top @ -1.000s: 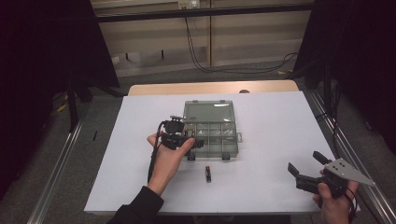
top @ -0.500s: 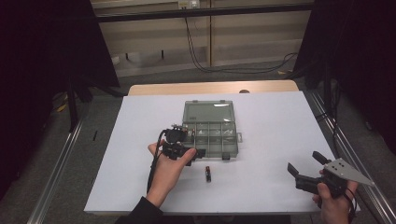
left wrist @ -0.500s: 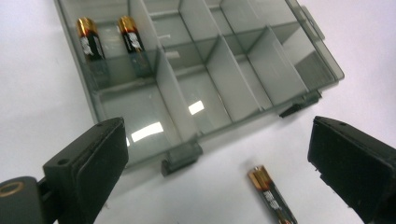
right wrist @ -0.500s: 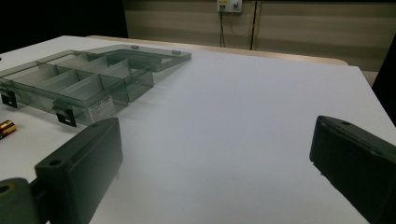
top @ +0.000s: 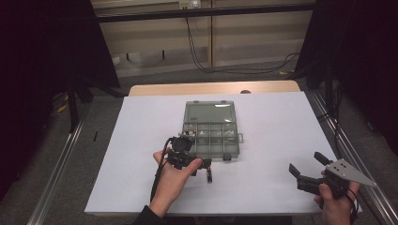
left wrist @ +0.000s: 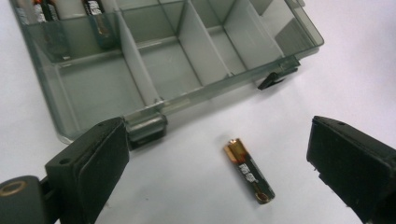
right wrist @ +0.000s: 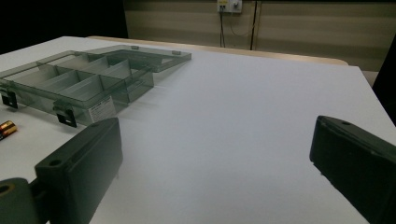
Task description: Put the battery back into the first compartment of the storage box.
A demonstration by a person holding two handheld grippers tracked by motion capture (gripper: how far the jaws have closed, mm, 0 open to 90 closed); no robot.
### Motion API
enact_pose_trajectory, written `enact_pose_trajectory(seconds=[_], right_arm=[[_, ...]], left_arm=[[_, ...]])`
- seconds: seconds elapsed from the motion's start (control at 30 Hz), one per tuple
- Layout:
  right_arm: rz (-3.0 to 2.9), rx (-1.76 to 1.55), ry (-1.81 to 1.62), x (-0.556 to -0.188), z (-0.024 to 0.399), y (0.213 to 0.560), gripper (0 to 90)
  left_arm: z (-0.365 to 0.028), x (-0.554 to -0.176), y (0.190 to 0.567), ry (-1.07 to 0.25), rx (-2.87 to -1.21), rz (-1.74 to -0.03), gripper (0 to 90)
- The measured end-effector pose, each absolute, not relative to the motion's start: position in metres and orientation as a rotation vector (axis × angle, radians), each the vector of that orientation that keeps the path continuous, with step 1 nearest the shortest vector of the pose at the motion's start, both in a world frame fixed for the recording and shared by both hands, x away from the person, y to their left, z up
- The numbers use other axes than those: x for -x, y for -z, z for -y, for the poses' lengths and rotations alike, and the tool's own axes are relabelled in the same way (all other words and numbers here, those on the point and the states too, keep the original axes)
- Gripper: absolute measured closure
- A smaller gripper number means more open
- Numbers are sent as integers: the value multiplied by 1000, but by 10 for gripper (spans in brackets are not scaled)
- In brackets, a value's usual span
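Observation:
A clear grey compartment box (top: 232,151) lies open mid-table, its lid (top: 210,113) flat behind it. One AA battery (top: 209,176) lies loose on the white table just in front of the box. My left gripper (top: 202,165) hovers low over it, open. In the left gripper view the battery (left wrist: 248,170) lies between the wide jaws of the left gripper (left wrist: 217,144), untouched, with the box's front wall (left wrist: 210,91) beyond. Batteries (left wrist: 95,11) sit in a far compartment. My right gripper (top: 306,164) rests open at the near right, empty.
In the right gripper view the box (right wrist: 84,79) and an end of the battery (right wrist: 5,128) lie far left, with the right gripper (right wrist: 215,154) over bare white table. The table's near edge (top: 211,213) is close to both hands. Metal rails (top: 345,150) flank the table.
My left gripper has come back from the box's front-left corner toward the near edge and now sits over the loose battery. The right gripper has stayed put.

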State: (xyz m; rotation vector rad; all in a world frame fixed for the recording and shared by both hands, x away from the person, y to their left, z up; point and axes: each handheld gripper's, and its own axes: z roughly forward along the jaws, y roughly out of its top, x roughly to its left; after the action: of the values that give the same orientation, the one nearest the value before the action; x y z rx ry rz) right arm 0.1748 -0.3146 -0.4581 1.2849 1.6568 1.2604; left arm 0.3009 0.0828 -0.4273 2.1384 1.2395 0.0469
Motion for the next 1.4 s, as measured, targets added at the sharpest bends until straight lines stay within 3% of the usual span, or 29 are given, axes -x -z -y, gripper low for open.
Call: enact_pose_trajectory(seconds=[0.53, 1.4], right_arm=[[-1656, -1286, -1260, -175, 315, 458, 22], [-1656, -1291, -1258, -175, 315, 458, 22]], left_arm=[[-72, -288, 441, 14, -2171, -1226, 78], [-60, -279, 450, 31, -2213, -1204, 336]])
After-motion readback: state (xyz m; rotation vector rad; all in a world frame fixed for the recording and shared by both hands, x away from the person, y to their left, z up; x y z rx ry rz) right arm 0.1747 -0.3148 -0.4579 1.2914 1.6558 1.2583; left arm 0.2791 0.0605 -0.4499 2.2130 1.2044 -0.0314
